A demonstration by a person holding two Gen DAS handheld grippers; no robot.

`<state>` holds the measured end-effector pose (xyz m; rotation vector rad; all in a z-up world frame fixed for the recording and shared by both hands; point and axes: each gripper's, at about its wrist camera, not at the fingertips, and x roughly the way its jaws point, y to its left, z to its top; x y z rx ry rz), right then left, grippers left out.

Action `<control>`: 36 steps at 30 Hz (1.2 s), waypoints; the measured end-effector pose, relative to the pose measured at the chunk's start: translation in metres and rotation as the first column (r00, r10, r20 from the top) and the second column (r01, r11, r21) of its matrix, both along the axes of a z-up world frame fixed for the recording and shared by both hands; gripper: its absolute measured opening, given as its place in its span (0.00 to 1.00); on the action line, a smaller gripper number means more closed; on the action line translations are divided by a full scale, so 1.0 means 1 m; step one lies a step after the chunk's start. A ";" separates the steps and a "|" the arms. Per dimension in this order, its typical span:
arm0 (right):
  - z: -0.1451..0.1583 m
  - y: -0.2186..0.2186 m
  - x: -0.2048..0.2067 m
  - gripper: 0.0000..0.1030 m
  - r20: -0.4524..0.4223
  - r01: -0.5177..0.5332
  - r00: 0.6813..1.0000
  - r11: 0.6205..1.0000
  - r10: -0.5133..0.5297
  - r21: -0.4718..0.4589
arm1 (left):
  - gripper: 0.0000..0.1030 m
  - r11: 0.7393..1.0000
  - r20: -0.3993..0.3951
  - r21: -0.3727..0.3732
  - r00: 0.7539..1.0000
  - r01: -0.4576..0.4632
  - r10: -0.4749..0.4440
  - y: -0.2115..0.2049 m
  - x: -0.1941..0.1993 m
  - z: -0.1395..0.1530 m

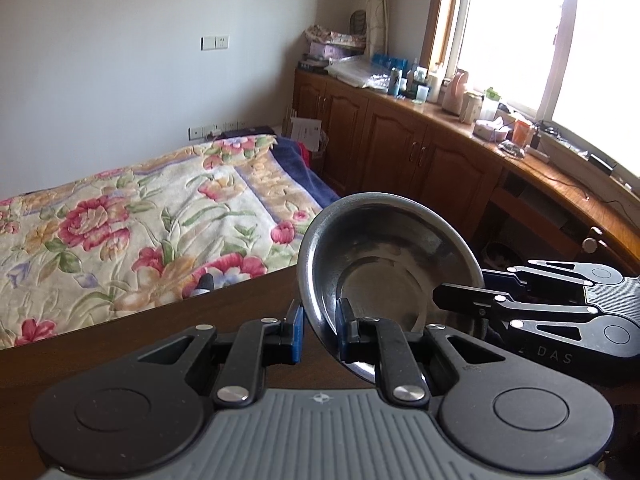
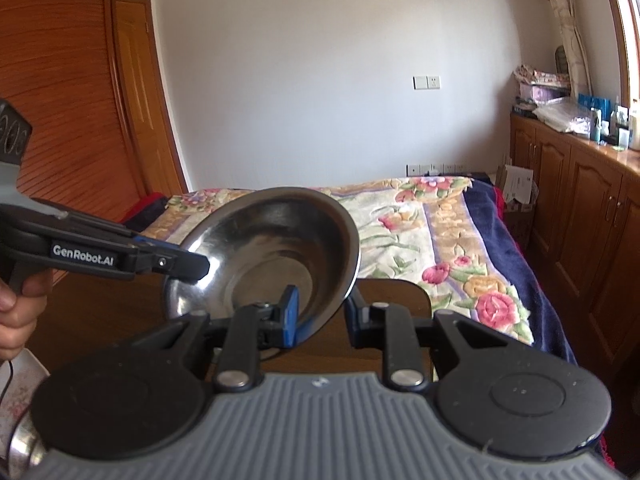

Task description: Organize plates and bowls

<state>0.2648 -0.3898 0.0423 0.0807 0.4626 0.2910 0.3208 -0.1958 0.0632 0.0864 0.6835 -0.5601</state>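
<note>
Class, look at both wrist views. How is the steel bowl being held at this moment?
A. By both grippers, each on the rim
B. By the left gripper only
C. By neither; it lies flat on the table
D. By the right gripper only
A: the steel bowl is tilted above the table, with the left gripper and the right gripper each having jaws astride its rim.

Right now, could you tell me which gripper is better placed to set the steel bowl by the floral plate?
Probably left. Left gripper and right gripper both pinch the steel bowl rim, but the floral plate lies beneath the left hand.
</note>
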 end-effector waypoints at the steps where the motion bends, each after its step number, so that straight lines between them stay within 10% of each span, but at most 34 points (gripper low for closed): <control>1: 0.003 0.001 -0.004 0.26 0.006 0.000 1.000 1.000 0.000 -0.003 | 0.17 1.000 0.007 -0.004 1.000 0.002 -0.002 0.002 -0.004 0.003; 36: 0.003 0.050 -0.100 0.26 0.025 -0.058 0.998 0.998 0.059 -0.016 | 0.18 0.996 0.054 -0.084 0.998 -0.011 0.015 0.086 -0.155 -0.002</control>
